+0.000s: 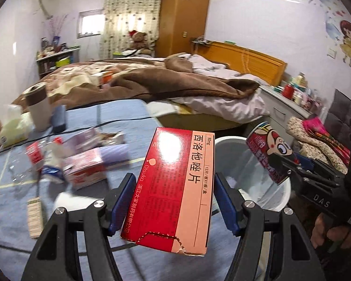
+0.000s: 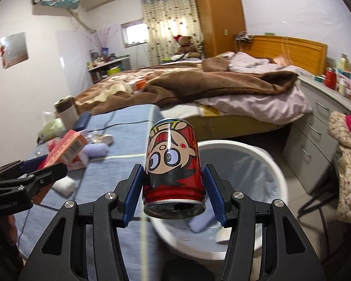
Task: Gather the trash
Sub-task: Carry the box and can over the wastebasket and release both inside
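Two loads — left hand-held gripper (image 1: 173, 201) clamps the medicine box (image 1: 175, 187), right hand-held gripper (image 2: 173, 194) clamps the red can (image 2: 173, 166) — above the white bin (image 2: 276, 168).

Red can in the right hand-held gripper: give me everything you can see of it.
The red can looks like metal with a cartoon face printed upside down. Its opened top end faces the camera. The right hand-held gripper clamps it between blue pads, over the white bin.
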The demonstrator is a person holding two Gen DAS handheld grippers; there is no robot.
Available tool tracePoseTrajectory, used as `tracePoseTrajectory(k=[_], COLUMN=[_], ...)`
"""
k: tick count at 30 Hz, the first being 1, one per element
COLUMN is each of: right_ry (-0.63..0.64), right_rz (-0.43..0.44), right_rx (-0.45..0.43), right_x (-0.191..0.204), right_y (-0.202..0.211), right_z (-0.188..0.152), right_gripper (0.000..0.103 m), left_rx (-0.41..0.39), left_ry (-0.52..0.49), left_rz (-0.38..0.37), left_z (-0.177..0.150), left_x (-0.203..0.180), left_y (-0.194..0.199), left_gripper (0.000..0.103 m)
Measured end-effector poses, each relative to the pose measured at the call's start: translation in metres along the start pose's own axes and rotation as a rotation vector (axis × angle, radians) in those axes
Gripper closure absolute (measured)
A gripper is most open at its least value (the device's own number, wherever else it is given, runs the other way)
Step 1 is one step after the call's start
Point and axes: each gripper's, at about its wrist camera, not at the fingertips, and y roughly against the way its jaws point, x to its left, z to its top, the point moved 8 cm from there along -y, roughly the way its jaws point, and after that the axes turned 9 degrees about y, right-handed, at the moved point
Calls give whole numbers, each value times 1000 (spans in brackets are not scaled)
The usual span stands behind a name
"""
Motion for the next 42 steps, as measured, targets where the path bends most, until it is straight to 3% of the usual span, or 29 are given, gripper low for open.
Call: tracePoseTrajectory(k=[8, 19, 33, 42], right_ry=[-38, -62, -98, -68], right_rz=[-70, -112, -117, -100], right_rx=[54, 112, 101, 67], right_x=[-40, -74, -83, -66], right_y=[-7, -20, -21, -15], right_z=[-15, -32, -29, -18], right_gripper=[49, 51, 51, 51], left_rx=[42, 115, 173, 126], left_ry=[-54, -125, -116, -84], left_rz=[-66, -83, -116, -85], left_z=[-1, -12, -22, -15], left_x=[-53, -96, -108, -84], left_y=[-35, -79, -100, -77], left_gripper=[34, 34, 29, 29])
